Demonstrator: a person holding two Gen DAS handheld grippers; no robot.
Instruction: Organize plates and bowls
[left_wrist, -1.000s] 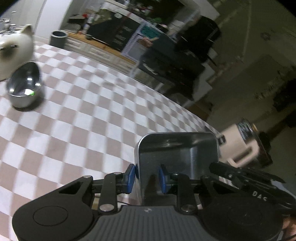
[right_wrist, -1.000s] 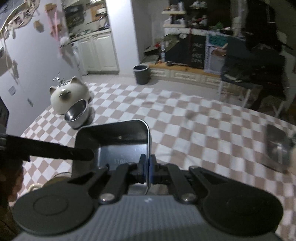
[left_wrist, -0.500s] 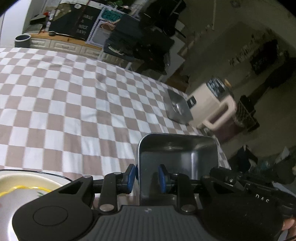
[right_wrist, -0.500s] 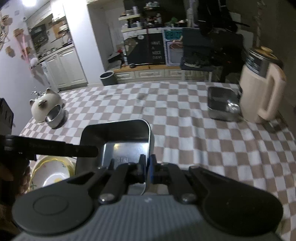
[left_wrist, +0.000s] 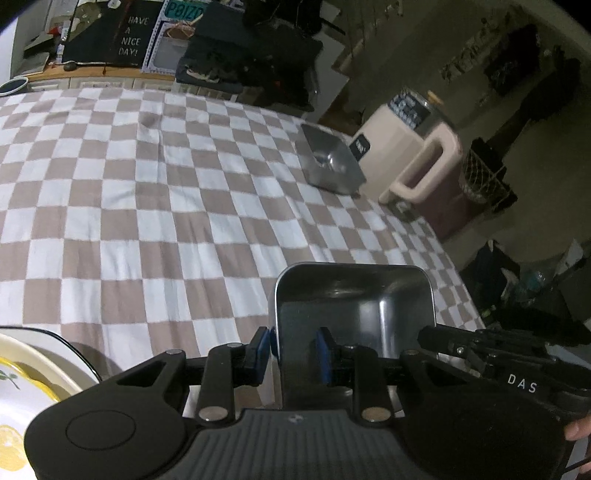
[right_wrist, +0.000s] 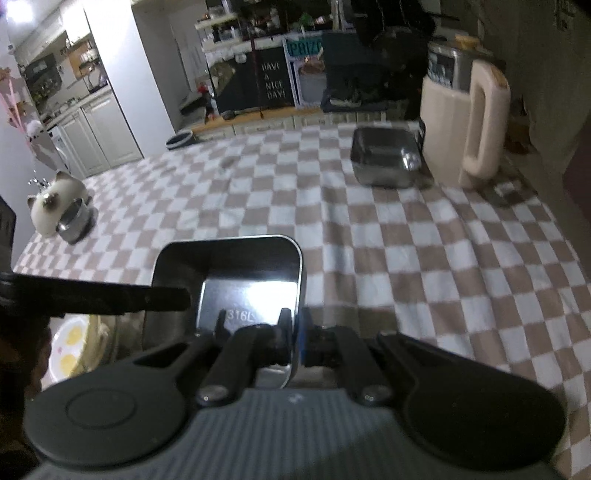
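Observation:
Both grippers hold one square steel tray (left_wrist: 354, 295) above the checkered table. My left gripper (left_wrist: 293, 349) straddles the tray's left wall with blue pads on each side. My right gripper (right_wrist: 293, 334) is shut on the same tray's right wall (right_wrist: 251, 273). A second square steel tray (left_wrist: 330, 164) sits at the far right of the table, also in the right wrist view (right_wrist: 384, 158). A yellow-patterned ceramic plate (left_wrist: 22, 387) lies at the near left, also in the right wrist view (right_wrist: 70, 347). A round steel bowl (right_wrist: 74, 221) stands far left.
A cream jug with a handle (right_wrist: 465, 122) stands right of the second tray, near the table's right edge (left_wrist: 454, 258). A white cat-shaped pot (right_wrist: 48, 206) sits behind the round bowl. The checkered tablecloth (left_wrist: 147, 206) covers the table.
Both grippers have swung right with the tray. The second tray and the cream jug have come closer in view, and the round bowl and cat pot have slid to the far left.

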